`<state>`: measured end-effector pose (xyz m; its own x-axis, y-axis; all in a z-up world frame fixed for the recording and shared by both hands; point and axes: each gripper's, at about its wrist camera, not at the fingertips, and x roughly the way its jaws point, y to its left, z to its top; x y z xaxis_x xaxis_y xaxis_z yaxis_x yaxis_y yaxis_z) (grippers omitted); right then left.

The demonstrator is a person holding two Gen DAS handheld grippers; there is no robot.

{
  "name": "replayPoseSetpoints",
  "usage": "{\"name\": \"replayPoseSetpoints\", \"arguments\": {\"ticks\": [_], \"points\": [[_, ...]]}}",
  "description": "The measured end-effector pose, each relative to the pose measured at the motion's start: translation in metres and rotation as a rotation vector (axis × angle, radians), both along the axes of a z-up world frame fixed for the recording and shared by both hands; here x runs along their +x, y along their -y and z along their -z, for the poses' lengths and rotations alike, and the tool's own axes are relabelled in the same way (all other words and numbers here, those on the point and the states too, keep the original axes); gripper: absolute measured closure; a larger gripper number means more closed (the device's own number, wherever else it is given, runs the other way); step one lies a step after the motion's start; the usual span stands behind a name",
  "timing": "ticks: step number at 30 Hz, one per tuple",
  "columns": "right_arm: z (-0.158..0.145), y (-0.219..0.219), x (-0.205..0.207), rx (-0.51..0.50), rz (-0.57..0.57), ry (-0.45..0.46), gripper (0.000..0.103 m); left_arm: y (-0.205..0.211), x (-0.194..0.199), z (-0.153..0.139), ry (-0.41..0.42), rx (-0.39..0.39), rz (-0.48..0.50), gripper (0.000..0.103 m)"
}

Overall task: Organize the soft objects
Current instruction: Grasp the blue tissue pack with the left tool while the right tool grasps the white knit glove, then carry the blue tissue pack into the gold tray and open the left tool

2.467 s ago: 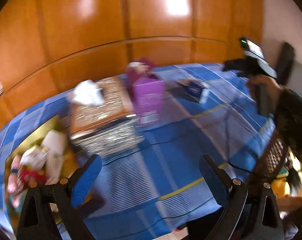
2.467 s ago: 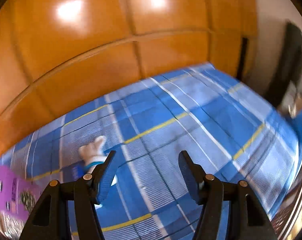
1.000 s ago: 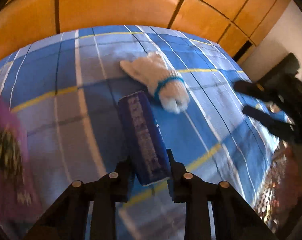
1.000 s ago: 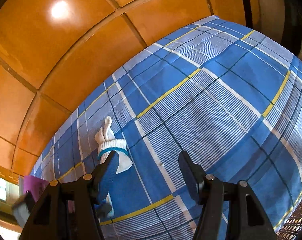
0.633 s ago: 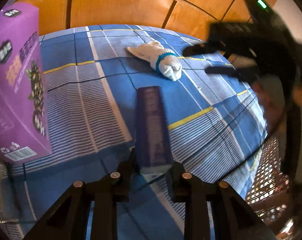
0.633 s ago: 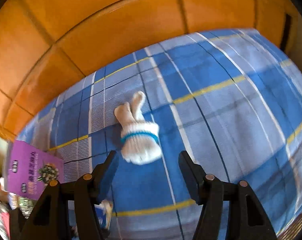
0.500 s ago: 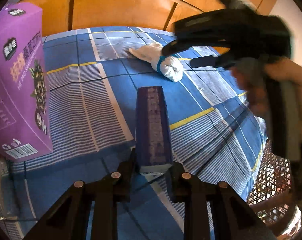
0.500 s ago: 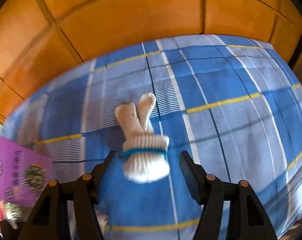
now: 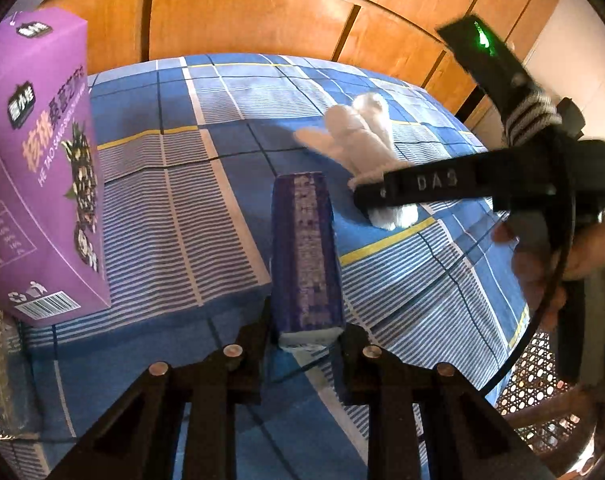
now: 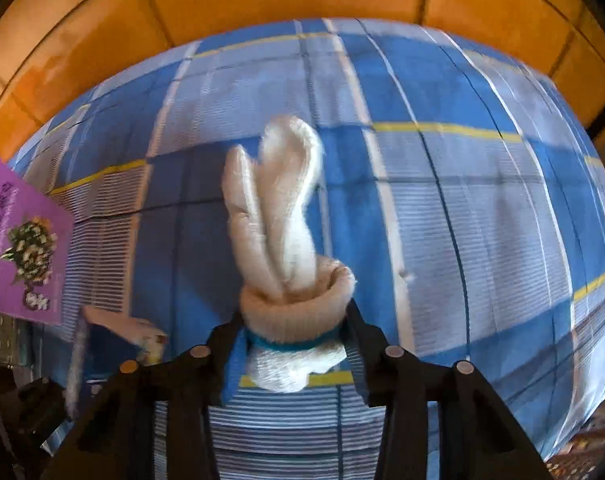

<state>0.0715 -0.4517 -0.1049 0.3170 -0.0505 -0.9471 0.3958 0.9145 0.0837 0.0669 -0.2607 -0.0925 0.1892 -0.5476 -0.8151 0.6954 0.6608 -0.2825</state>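
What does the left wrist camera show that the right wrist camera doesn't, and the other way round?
Left wrist only: the left gripper shut on a dark blue packet, the right gripper seen from the side with a hand on its handle, and a woven chair seat.

Right wrist only: the right gripper, jaws closing, pads against the cuff of the rolled white gloves.

Both: the gloves, the purple box and the blue checked cloth before orange wooden panels.
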Motion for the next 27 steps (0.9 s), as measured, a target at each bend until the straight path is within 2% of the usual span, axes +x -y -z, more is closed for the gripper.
{"name": "replayPoseSetpoints", "arguments": {"ticks": [3, 5, 9, 15, 18, 22, 27], "points": [[0.000, 0.009, -0.002, 0.026, 0.042, 0.014, 0.061, 0.004, -0.002, -0.003, 0.017, 0.025, -0.005, 0.080], [-0.002, 0.014, -0.006, -0.011, 0.069, 0.011, 0.062, 0.007, -0.001, -0.007, 0.026, 0.038, -0.014, 0.080], [-0.002, 0.021, -0.010, -0.006, 0.084, 0.013, 0.062, 0.019, 0.007, -0.024, 0.059, 0.039, -0.019, 0.080], [-0.001, 0.026, -0.010, -0.002, 0.079, 0.014, 0.061, 0.047, 0.034, -0.073, 0.112, 0.018, -0.054, 0.080], [0.001, 0.020, -0.004, -0.007, 0.063, 0.009, 0.058, 0.053, 0.064, -0.104, 0.118, -0.001, -0.115, 0.080], [0.003, 0.010, 0.002, -0.063, 0.033, -0.009, 0.058, 0.033, 0.103, -0.143, 0.168, -0.039, -0.226, 0.080], [0.003, 0.009, 0.003, -0.070, 0.029, -0.010, 0.058, -0.031, 0.145, -0.185, 0.264, -0.049, -0.391, 0.080]]}}
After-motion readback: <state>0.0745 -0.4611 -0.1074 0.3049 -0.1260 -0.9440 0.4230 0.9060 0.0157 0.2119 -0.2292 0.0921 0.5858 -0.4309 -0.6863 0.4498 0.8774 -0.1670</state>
